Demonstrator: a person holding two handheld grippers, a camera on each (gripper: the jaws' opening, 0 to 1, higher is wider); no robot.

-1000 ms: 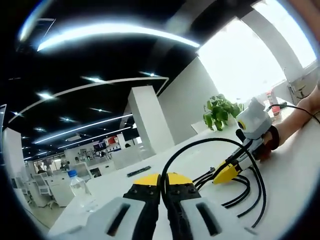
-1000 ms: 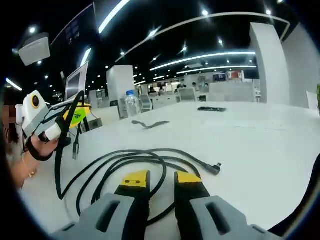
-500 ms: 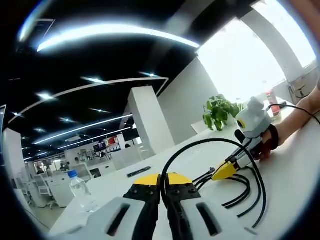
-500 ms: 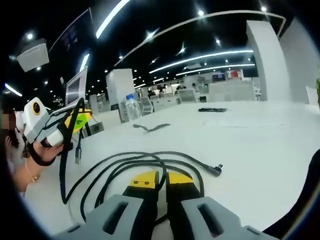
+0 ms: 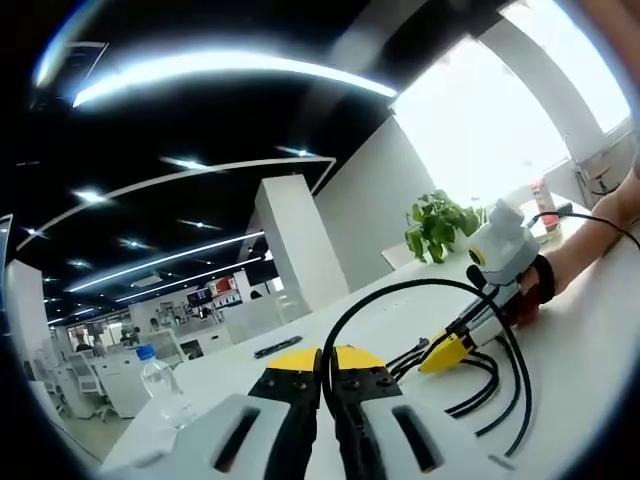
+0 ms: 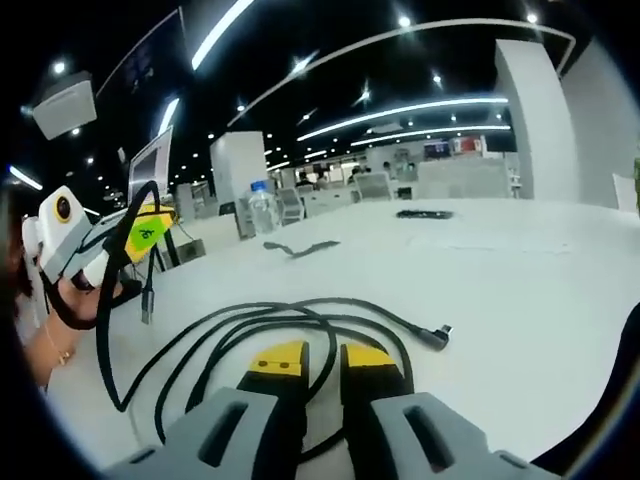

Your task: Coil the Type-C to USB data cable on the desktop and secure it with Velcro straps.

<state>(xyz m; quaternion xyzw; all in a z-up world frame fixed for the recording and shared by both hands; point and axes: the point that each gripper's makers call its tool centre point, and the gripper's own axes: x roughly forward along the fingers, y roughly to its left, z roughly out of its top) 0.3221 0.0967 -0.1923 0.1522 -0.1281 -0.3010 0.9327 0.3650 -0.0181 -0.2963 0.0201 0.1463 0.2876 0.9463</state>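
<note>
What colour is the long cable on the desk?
Black. The cable shows best in the right gripper view, looped on the white desk.

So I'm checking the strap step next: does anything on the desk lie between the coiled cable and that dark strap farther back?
Nothing visible does. Bare desk separates the cable from the dark strap.

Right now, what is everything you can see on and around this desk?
Data cable: one, black, looped on the white desk, one end lifted.
Velcro strap: one, dark, lying farther back on the desk.
Water bottle: one, clear with blue cap, far edge of the desk.
Potted plant: one, green, far end of the desk.
Left gripper: grey with yellow tips, shut on the cable.
Right gripper: grey with yellow tips, narrowly open over the loops.
</note>
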